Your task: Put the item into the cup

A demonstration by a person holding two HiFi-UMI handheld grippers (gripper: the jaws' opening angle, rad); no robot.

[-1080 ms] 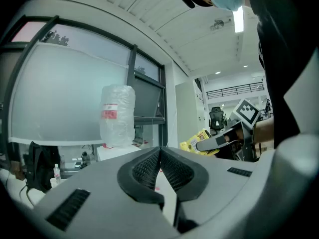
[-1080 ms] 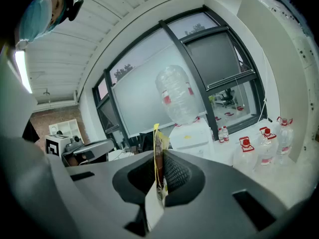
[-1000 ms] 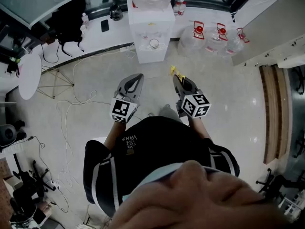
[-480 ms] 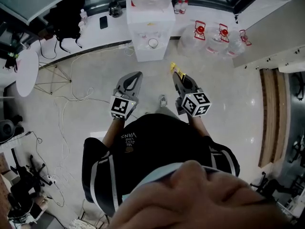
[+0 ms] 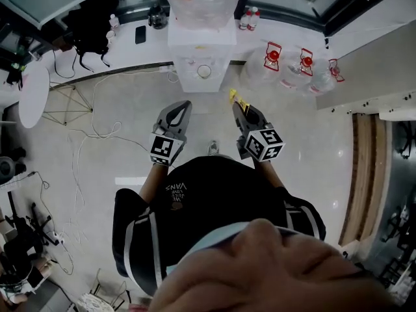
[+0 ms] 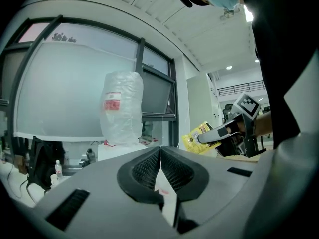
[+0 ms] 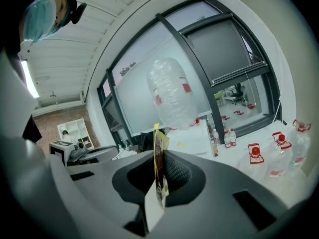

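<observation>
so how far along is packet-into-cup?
Done: pickup. The right gripper is shut on the yellow packet.
In hand: carrying it. The person stands short of the dispenser, both grippers held out toward it. The left gripper is shut and empty.
Left: reach what looks like the cup on the dispenser's ledge and drop the packet in; it's not over the cup yet.

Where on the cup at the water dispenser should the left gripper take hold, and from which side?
Probably the side wall of the cup, coming from the front: it stands upright, mouth up, against the water dispenser, whose body blocks the back. The left gripper, shut and empty, must open first.
</observation>
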